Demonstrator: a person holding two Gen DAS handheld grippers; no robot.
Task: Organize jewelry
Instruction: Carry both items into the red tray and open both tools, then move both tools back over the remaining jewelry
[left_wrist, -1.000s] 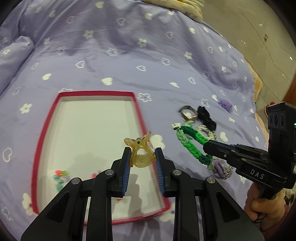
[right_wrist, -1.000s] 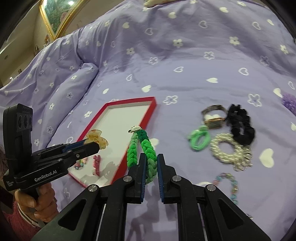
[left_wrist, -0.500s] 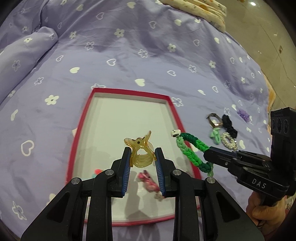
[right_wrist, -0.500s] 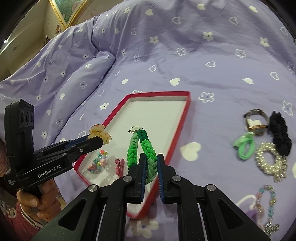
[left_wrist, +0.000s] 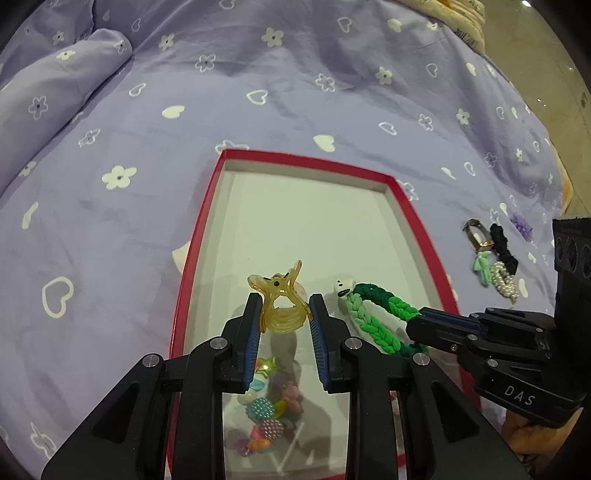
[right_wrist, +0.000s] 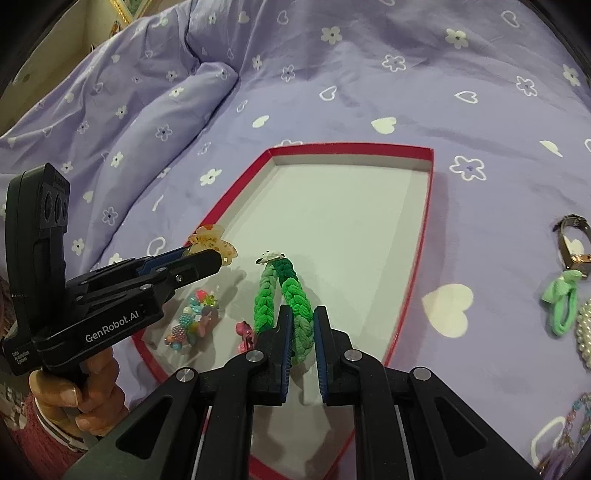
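Amber plastic hair claw (left_wrist: 281, 303) clamped in left hand-held gripper (left_wrist: 283, 322), marked "GenRobot.AI"; right hand-held gripper (right_wrist: 300, 325), "DAS", pinches braided green band (right_wrist: 282, 291).

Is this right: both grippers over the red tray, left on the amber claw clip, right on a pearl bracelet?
Not quite. The right gripper holds the green braided band, as the right wrist view shows; the pearl bracelet lies on the bedspread. Both are over the red tray, and the left gripper holds the amber claw clip.
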